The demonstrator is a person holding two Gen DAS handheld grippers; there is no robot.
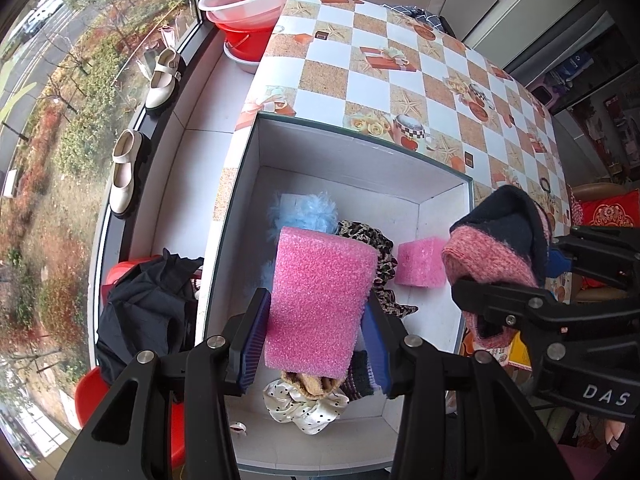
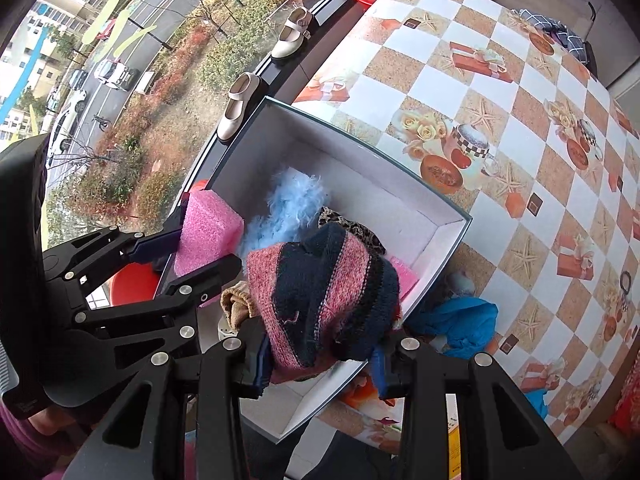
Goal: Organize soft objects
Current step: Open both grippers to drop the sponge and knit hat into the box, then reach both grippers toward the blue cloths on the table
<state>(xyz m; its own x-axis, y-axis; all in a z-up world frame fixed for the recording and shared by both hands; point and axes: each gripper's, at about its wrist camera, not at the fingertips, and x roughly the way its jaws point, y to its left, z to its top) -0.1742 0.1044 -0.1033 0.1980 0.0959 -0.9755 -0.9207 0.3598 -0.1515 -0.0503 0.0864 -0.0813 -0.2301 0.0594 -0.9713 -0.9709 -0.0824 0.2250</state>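
My left gripper point(image 1: 316, 332) is shut on a large pink foam block point(image 1: 320, 300) and holds it over the open white box point(image 1: 360, 160). The block also shows in the right wrist view point(image 2: 208, 232). My right gripper point(image 2: 320, 364) is shut on a pink and dark blue striped knit piece point(image 2: 328, 300), held above the box's right rim point(image 2: 440, 256); it also shows in the left wrist view point(image 1: 500, 240). Inside the box lie a light blue fluffy item point(image 1: 308, 212), a leopard-print cloth point(image 1: 372, 248), a small pink foam block point(image 1: 420, 262), a polka-dot scrunchie point(image 1: 304, 404) and a tan knit piece point(image 1: 308, 384).
The box stands on a checkered tablecloth point(image 1: 400, 80) at the table's left edge. A blue cloth point(image 2: 460, 324) lies beside the box. Black clothing point(image 1: 148, 312) on a red stool, two cream shoes point(image 1: 126, 172) on the sill and stacked basins point(image 1: 252, 0) are at the left.
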